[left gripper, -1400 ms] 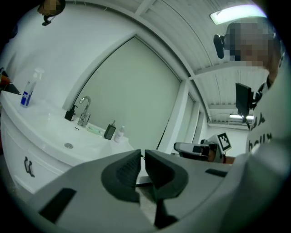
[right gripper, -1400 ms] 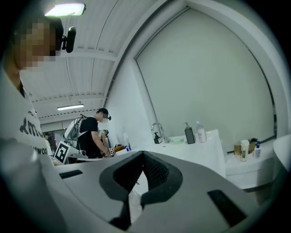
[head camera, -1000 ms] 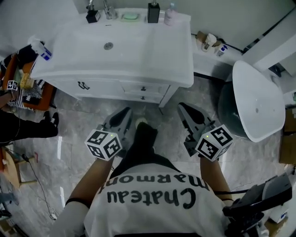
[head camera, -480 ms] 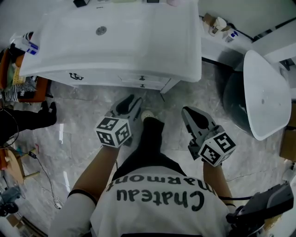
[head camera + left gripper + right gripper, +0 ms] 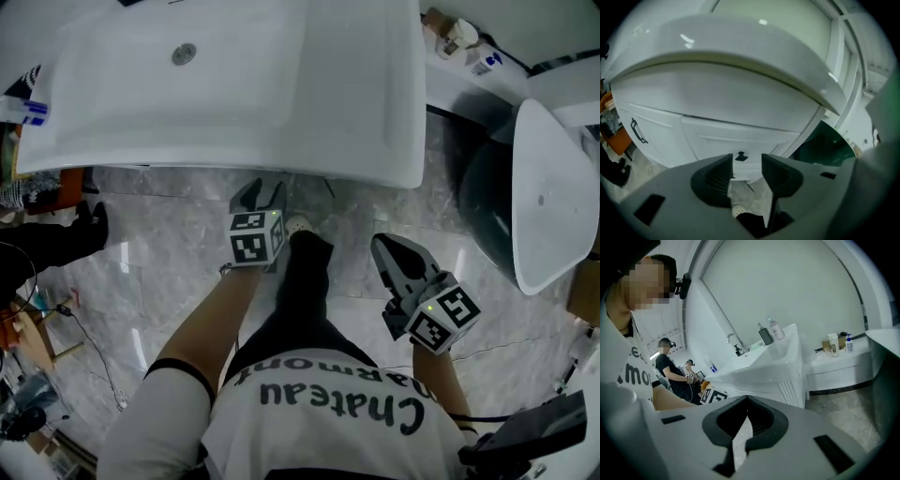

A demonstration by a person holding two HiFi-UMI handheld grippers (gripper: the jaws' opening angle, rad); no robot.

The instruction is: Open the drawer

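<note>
Since a second ago, head view: my left gripper [image 5: 260, 195] has dropped toward the sink [image 5: 234, 103] front, jaws just opening; the right gripper [image 5: 398, 255] hangs back.

Left gripper view: jaws wide and empty. The drawer [image 5: 740, 138] sits under the sink, its knob [image 5: 740, 157] just beyond them. I'd centre on it before closing.

Right gripper view: jaws together.

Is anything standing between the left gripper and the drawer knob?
Nothing visible does. The left gripper has jaws that have just been opening, empty; the dark knob on the drawer shows beyond their gap, only air between.
</note>
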